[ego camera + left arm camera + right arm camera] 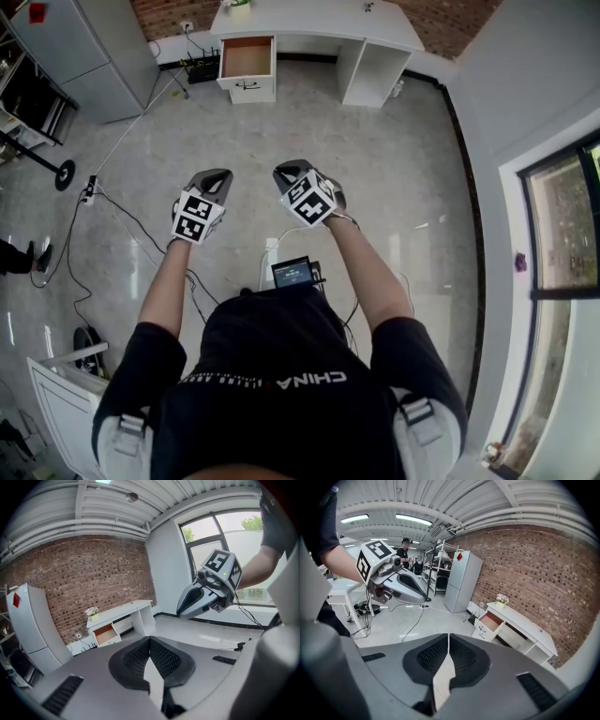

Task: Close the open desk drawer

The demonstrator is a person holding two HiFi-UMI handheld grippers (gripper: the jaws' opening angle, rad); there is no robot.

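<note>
So the room was mostly bare pale floor (403, 159), and the person stood in the middle of it, well away from anything useful. The white desk (314, 19) sat against the brick wall along the top edge of the head view, with a tall grey cabinet (84, 47) in the upper left corner. The drawer (247, 58) was at the desk's left end, pulled out far enough that its brownish inside showed, and it looked empty. Both tools were held out in front at mid-frame, pointing roughly at the desk. The left gripper (216, 176) had its jaws pressed together with nothing between them, and the right gripper (291, 171) was the same, pads meeting at the tips and pinching nothing. A small pot of flowers (502, 599) stood on the desktop above the drawer. Best guess, this was the approach step and nothing had touched the drawer yet. The next move would call for walking up to the desk, getting one closed gripper flat against the drawer front and pushing it straight in so it wouldn't skew on its runners.
</note>
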